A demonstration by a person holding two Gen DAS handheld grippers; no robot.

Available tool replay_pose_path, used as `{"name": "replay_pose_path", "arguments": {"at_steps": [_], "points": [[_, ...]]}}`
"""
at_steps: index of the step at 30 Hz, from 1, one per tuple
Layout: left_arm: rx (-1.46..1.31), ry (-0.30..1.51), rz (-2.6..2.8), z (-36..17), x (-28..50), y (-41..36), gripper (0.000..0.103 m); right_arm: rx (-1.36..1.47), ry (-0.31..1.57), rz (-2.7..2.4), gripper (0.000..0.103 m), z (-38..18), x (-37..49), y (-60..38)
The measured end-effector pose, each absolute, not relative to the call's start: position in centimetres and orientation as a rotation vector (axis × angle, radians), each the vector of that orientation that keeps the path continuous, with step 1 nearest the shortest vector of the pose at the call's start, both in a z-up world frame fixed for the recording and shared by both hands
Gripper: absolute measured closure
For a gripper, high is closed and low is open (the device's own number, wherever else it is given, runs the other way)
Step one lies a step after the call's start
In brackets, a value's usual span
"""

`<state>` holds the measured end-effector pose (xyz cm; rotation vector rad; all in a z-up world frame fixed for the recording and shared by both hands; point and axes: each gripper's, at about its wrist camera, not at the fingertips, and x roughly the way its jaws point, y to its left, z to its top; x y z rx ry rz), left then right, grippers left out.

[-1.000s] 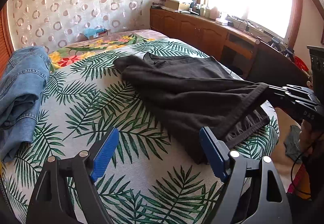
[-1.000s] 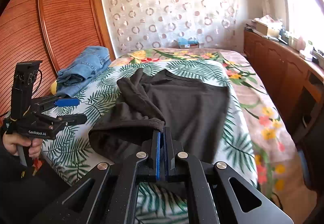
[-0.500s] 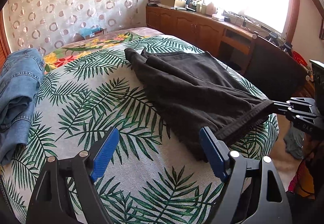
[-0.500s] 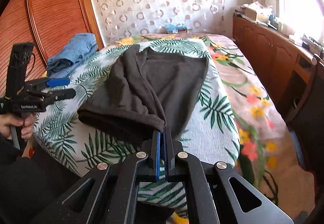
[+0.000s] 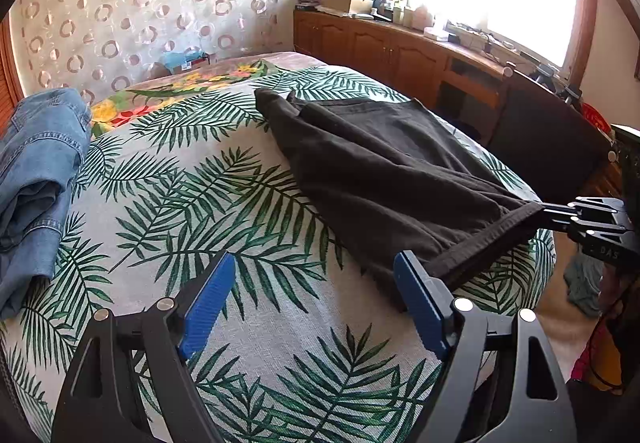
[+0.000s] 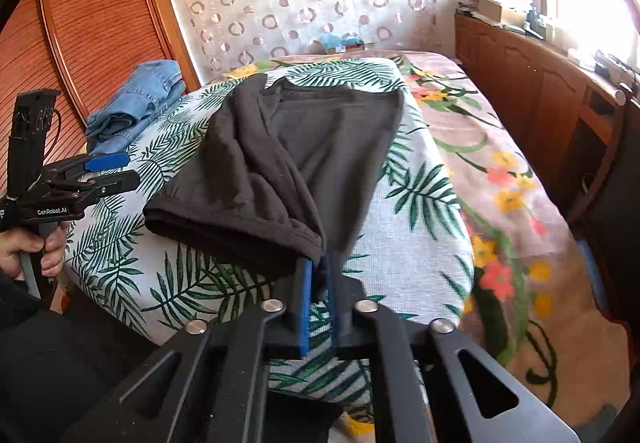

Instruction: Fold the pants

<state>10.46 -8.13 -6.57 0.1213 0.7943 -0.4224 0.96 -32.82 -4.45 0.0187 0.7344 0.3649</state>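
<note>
Black pants (image 5: 384, 171) lying on the bed (image 5: 224, 211), on the leaf-print cover, toward its window side. Long axis running from the near bed edge away toward the curtain (image 6: 304, 3); far end (a straight edge with a small fold on its left) pointing at the curtain, near hem lifted off the cover. Right gripper (image 6: 318, 275) at the near edge, blue pads nearly together, a narrow gap showing between them with the hem corner pinched inside. Hem stretched as a taut band from that corner toward the left gripper (image 5: 312, 299). Left gripper spread wide, nothing between its pads; right pad just beside the hem band, contact impossible to tell. Folded jeans (image 5: 36, 179) at the far left of the bed, well apart from the pants.
</note>
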Motion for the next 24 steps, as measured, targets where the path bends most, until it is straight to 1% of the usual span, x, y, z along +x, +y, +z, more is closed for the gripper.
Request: {"name": "replay_pose_path", "arguments": {"at_steps": [2,10,13,17,24], "points": [[0.116,0.792,-0.416,-6.5,10.5,-7.9,0.021,0.012,0.731,0.362,0.089,-4.0,0.7,-33.2],[0.09,0.789,-0.399,-6.7,10.9,-7.4,0.021,0.022,0.662,0.346,0.089,-1.9,1.0,-33.2],[0.091,0.79,-0.395,-6.8,11.1,-7.4,0.021,-0.004,0.636,0.36,0.089,-1.2,2.5,-31.8],[0.097,0.776,-0.4,-6.7,12.1,-7.8,0.021,-0.024,0.604,0.391,0.082,-0.6,5.1,-29.6],[0.114,0.781,-0.422,-6.8,14.5,-8.7,0.021,-0.036,0.624,0.456,0.082,-1.4,10.8,-26.9]]}}
